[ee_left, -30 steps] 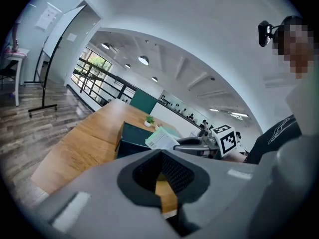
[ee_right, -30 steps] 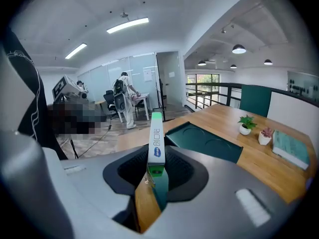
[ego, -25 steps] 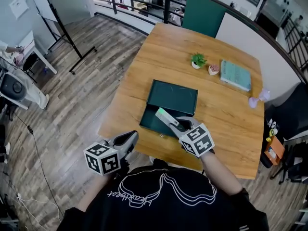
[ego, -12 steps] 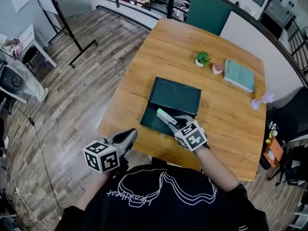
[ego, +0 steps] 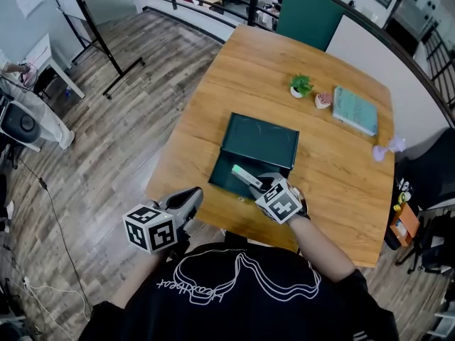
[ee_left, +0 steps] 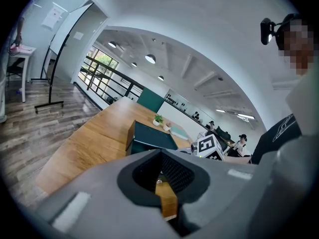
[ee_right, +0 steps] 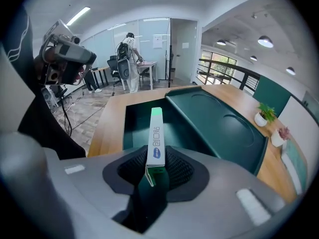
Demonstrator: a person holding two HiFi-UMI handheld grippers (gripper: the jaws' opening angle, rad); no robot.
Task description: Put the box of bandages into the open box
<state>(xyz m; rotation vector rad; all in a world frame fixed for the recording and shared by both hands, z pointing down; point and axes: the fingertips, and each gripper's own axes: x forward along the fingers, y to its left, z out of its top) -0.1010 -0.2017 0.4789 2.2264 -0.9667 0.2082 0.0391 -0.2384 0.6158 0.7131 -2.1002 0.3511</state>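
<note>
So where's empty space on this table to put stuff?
The table is bare at its far end, beyond the open box and left of the plant, and right of that box, nearer than the book. Crowded: the near edge, where the right hand-held gripper holds the bandage box.

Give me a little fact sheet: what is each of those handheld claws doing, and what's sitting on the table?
Right gripper: shut on the box of bandages, gripping one end
Box of bandages: slim, white and green, pointing out over the open box
Open box: dark green, lid tipped back, nothing visible inside
Left gripper: shut, empty, held off the table's near edge
Table: wooden; potted plant and teal book on the far side
</note>
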